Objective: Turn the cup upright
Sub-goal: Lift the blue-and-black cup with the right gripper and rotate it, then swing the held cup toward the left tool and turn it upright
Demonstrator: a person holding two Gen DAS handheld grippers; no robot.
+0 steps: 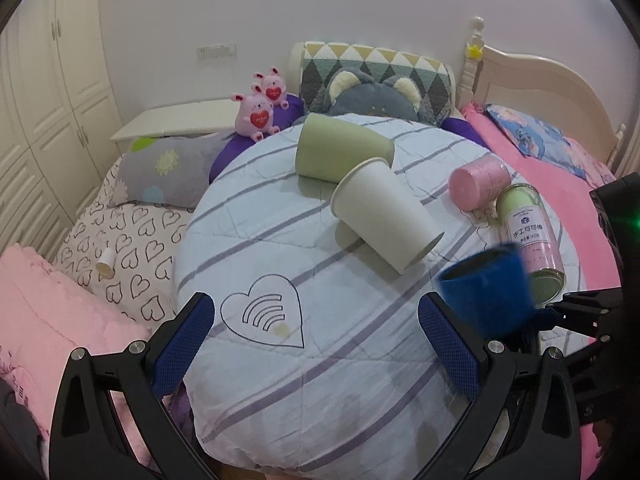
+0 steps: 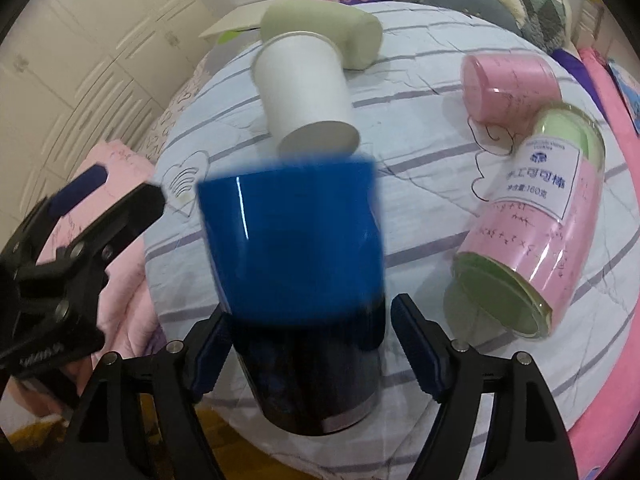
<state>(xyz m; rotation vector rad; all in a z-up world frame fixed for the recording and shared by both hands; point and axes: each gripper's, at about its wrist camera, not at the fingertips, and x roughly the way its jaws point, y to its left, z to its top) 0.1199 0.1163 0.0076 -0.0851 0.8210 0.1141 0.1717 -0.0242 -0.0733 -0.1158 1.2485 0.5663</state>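
- The blue cup (image 2: pixel 292 248) is between the fingers of the right gripper (image 2: pixel 308 344), near the front edge of the round cushion (image 1: pixel 320 400). It looks blurry.
- I cannot tell if the right jaws squeeze it; there is a gap on one side.
- The left gripper (image 1: pixel 316 344) is wide open and holds nothing.
- I think the flip is under way. Next, stand the cup on its bottom, away from the white cup (image 1: pixel 384 216) and the pink can (image 2: pixel 532 220).
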